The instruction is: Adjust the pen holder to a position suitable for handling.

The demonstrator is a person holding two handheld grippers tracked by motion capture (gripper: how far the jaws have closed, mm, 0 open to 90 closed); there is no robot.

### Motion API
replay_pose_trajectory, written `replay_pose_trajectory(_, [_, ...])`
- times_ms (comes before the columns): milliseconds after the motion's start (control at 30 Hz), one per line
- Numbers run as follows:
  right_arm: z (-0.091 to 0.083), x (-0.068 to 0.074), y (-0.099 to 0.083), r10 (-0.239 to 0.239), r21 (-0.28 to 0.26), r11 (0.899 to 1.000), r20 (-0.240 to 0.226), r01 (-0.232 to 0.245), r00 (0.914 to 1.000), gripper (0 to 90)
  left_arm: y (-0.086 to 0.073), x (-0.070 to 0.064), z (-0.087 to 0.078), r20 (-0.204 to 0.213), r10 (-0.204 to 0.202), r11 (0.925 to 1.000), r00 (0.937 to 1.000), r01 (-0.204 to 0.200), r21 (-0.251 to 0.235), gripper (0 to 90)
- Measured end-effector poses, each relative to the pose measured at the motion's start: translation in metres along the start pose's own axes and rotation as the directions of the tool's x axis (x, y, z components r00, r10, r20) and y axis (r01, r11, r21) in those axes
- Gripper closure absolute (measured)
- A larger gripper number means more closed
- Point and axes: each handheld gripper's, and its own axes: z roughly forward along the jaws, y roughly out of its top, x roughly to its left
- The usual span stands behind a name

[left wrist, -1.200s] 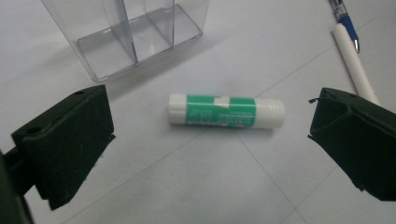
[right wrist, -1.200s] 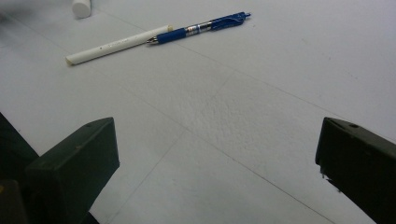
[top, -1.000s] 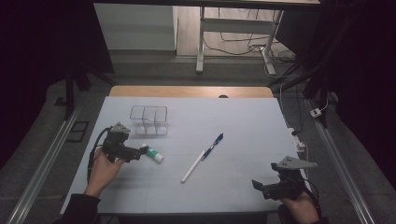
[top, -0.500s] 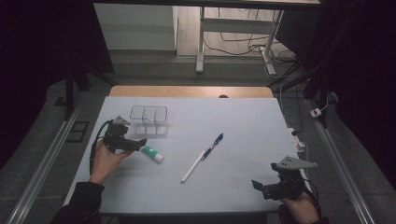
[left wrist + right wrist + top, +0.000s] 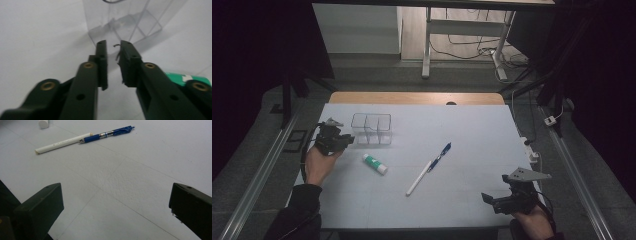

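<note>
Now left tongs (image 5: 343,141) hover just beside clear organizer (image 5: 372,128) at table (image 5: 472,125) back-left, jaws narrow, almost closed, nothing between them. Glue stick (image 5: 375,164) lies near, just in front of organizer. Risk: tips nudge thin organizer wall, light box slides or tips. Right tongs (image 5: 494,200) wide, empty, near front-right edge, well apart from pen (image 5: 438,156) and white stick (image 5: 418,179).

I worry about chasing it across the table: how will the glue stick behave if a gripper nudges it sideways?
The glue stick lies on its side and looks round, so it will probably roll. It seems small and light, so it would likely skid on the smooth table.
</note>
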Motion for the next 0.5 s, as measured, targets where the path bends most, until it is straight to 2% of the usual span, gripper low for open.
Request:
replay_pose_trajectory(33, [0.0, 0.0, 0.0, 0.001, -0.001, 1.0, -0.001, -0.001, 1.0, 0.0, 0.001, 0.002, 0.002, -0.012, -0.001, 1.0, 0.9999, 0.001, 0.003, 84.7])
replay_pose_trajectory(100, [0.0, 0.0, 0.0, 0.001, -0.002, 1.0, -0.001, -0.001, 1.0, 0.0, 0.004, 0.005, 0.006, -0.027, -0.014, 0.9999, 0.9995, 0.014, 0.004, 87.5])
replay_pose_trajectory(233, [0.0, 0.0, 0.0, 0.0, 0.002, 1.0, -0.001, 0.0, 1.0, 0.0, 0.01, 0.012, 0.013, -0.055, -0.045, 0.999, 0.9975, 0.045, 0.002, 88.3])
replay_pose_trajectory(300, [0.0, 0.0, 0.0, -0.001, 0.003, 1.0, -0.001, 0.001, 1.0, 0.0, 0.013, 0.016, 0.017, -0.053, -0.064, 0.998, 0.9966, 0.063, -0.007, 88.4])
replay_pose_trajectory(500, [0.001, 0.0, 0.0, 0.002, 0.002, 1.0, -0.002, -0.002, 1.0, 0.0, 0.021, 0.023, 0.031, -0.065, -0.071, 0.9975, 0.9954, 0.071, -0.001, 88.4])
